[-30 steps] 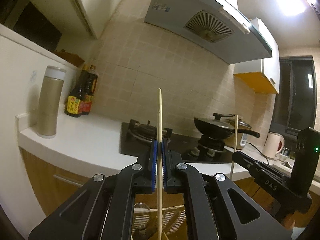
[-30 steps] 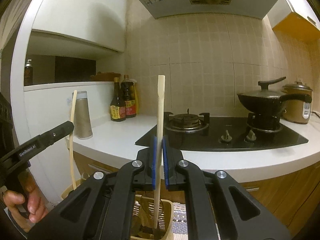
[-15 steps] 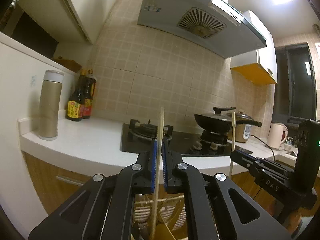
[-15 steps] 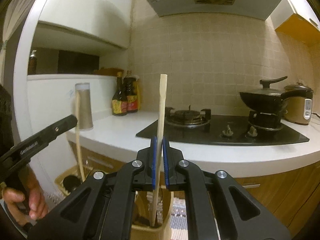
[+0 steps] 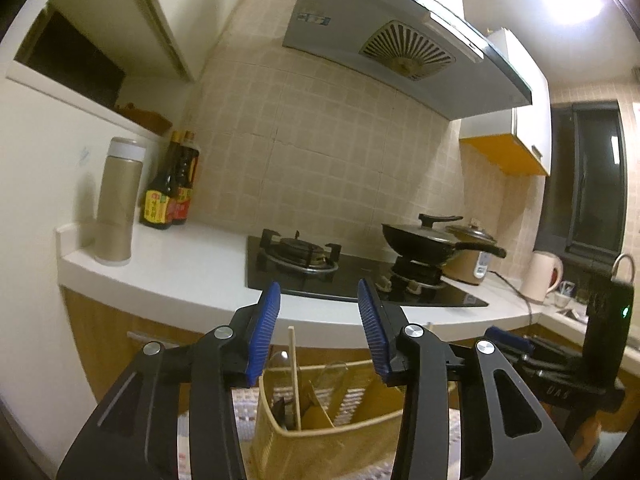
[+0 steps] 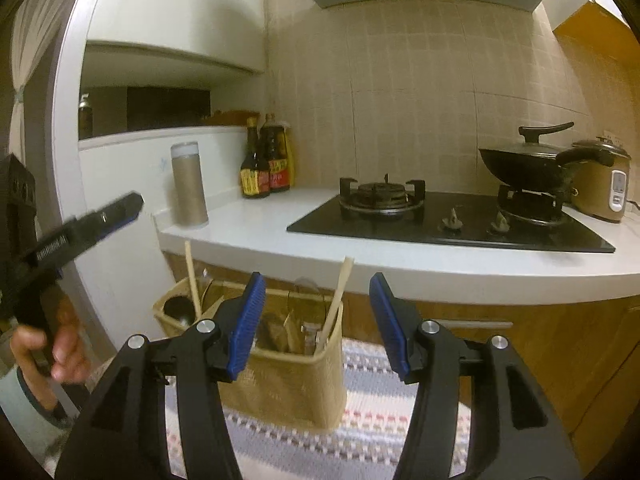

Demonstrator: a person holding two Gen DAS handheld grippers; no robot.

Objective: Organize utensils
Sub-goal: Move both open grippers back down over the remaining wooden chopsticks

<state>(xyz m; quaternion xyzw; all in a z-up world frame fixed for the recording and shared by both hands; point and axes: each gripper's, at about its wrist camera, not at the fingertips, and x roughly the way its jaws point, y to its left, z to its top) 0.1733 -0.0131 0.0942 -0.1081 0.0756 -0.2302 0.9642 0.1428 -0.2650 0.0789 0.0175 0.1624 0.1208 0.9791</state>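
A tan woven utensil basket with compartments stands on a striped mat below the counter. In the left wrist view a thin wooden chopstick stands in it, free, under my left gripper, whose jaws are opening with nothing between them. In the right wrist view a flat wooden stick leans in the basket's right compartment, beyond my right gripper, also opening and empty. Another chopstick stands in the left compartment. Other utensils fill the basket.
A white counter carries a black gas hob, a lidded wok, a rice cooker, sauce bottles and a tall flask. A kettle stands far right. A hand holds the left gripper.
Both grippers were shut on upright sticks; now both have let go and spread their jaws. The sticks have dropped into the basket, which has come closer in view.
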